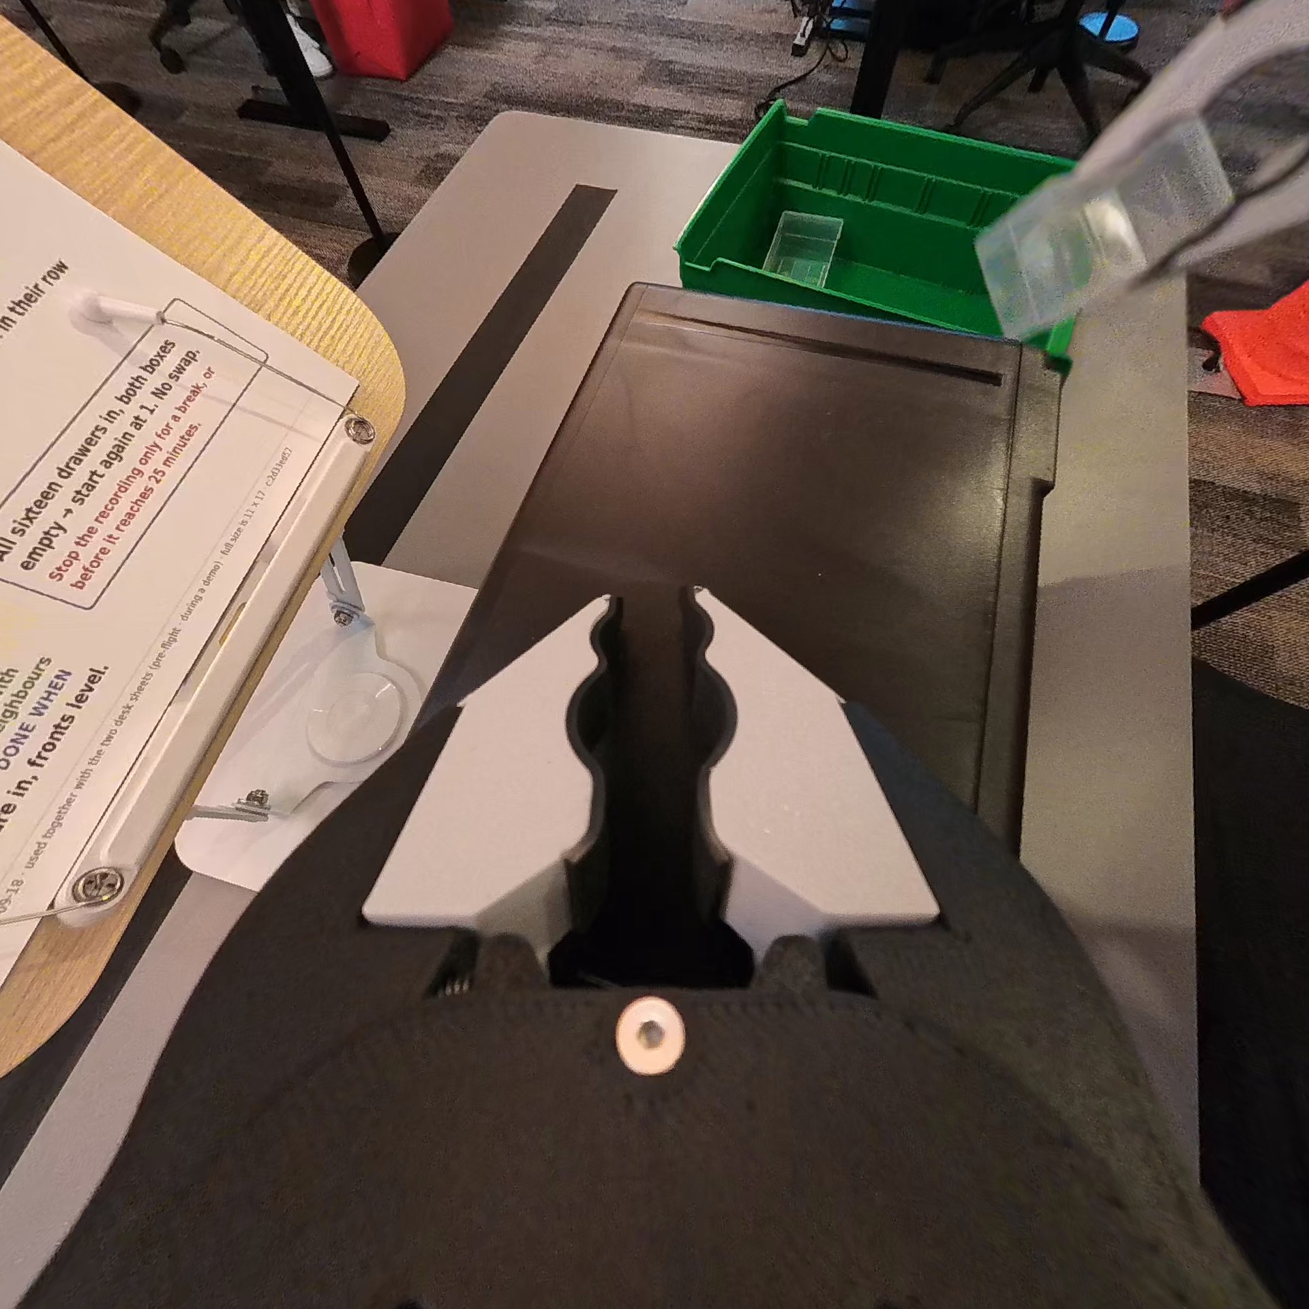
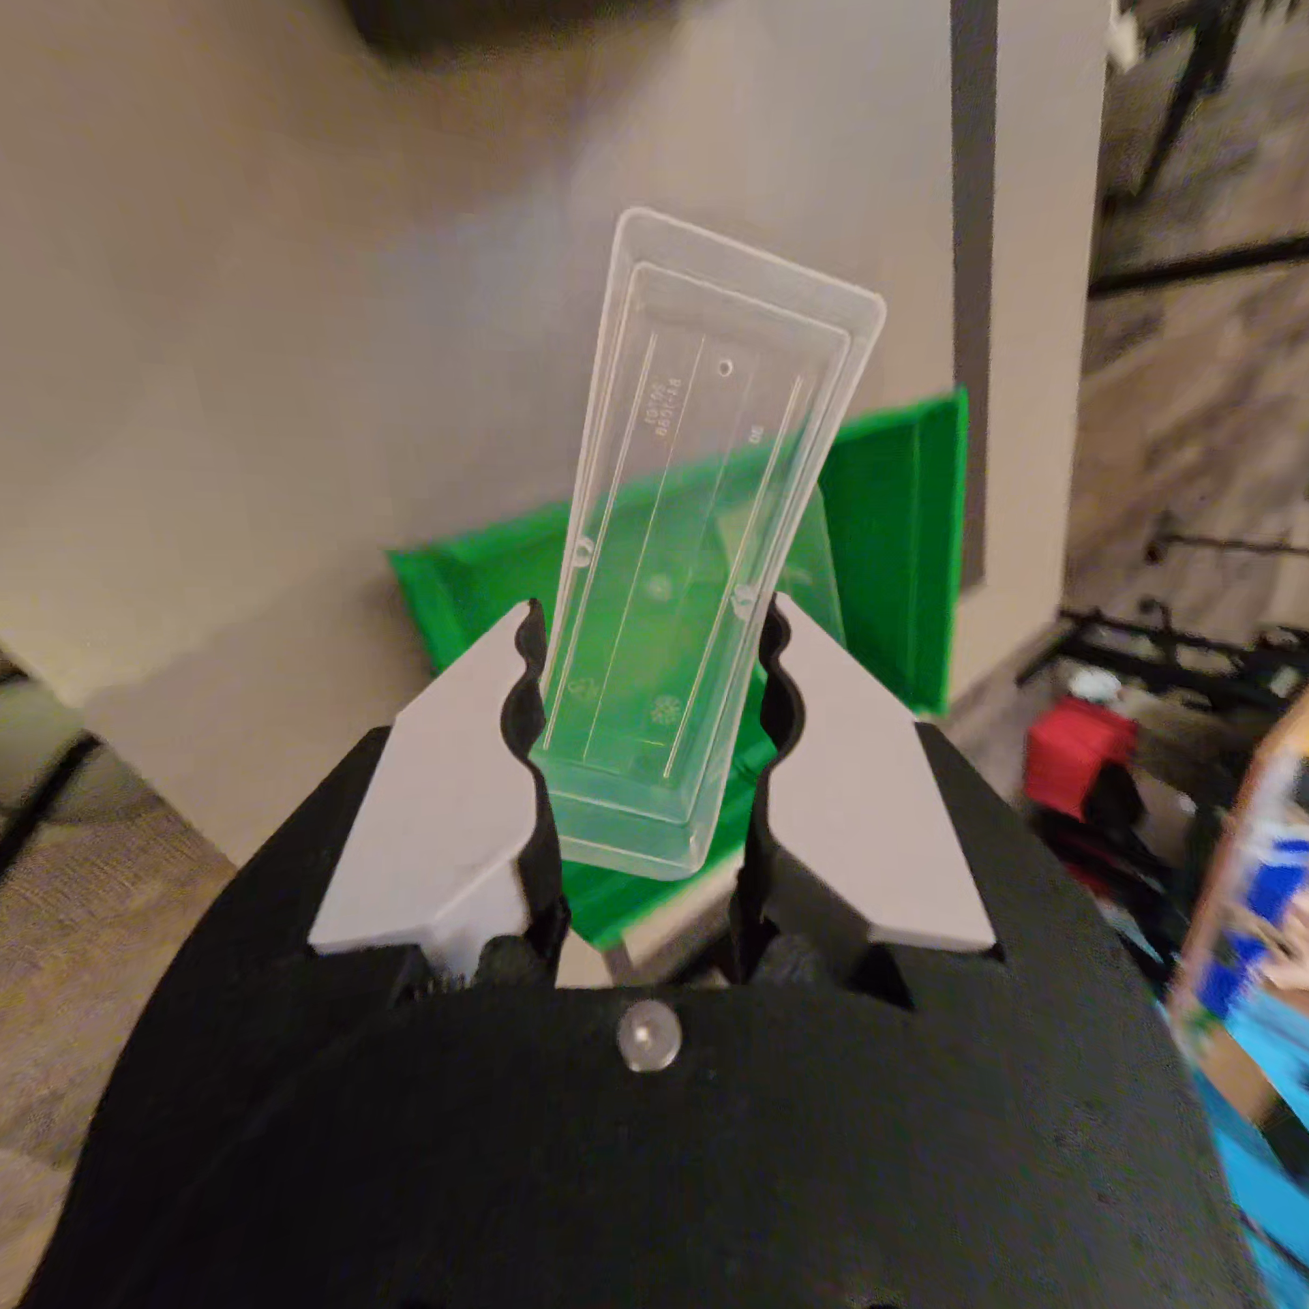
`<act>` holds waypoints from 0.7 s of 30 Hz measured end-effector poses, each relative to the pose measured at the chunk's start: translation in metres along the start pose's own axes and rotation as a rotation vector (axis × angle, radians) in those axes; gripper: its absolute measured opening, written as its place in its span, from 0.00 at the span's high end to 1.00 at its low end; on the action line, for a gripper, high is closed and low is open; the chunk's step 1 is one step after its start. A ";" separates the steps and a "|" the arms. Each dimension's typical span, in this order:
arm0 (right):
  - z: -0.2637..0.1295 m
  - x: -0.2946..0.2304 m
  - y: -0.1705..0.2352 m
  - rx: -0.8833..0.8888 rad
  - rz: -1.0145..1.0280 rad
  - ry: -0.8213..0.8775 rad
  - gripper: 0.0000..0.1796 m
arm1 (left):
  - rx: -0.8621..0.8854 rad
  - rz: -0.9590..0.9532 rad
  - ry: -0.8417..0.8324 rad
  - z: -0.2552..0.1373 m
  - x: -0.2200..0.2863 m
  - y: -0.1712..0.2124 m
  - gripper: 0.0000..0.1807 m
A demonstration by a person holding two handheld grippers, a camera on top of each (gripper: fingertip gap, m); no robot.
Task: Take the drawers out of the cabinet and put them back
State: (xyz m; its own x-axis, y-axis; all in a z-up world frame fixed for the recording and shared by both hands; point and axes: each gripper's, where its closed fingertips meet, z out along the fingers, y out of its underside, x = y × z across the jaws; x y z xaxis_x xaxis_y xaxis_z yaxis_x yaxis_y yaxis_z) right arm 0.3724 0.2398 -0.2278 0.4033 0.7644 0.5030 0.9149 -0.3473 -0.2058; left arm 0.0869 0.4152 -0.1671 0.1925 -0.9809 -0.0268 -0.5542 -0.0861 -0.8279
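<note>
drawer sits clamped in your right gripper; only left view shows your left gripper gaping over black cabinet.

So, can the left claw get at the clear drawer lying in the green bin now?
Probably yes. The left claw holds nothing and the bin is open on top, but the black cabinet lies between them, so it must pass over that to the drawer.
</note>
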 end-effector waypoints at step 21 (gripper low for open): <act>0.128 0.023 0.099 -0.327 -0.114 -0.117 0.80 | -0.003 -0.009 0.005 0.000 -0.001 0.000 0.91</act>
State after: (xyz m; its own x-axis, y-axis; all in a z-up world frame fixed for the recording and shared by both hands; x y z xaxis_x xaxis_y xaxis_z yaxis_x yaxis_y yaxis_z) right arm 0.4740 0.2922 -0.3439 0.3155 0.8589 0.4034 0.9079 -0.3969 0.1348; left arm 0.0867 0.4157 -0.1675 0.1938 -0.9809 -0.0163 -0.5546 -0.0958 -0.8266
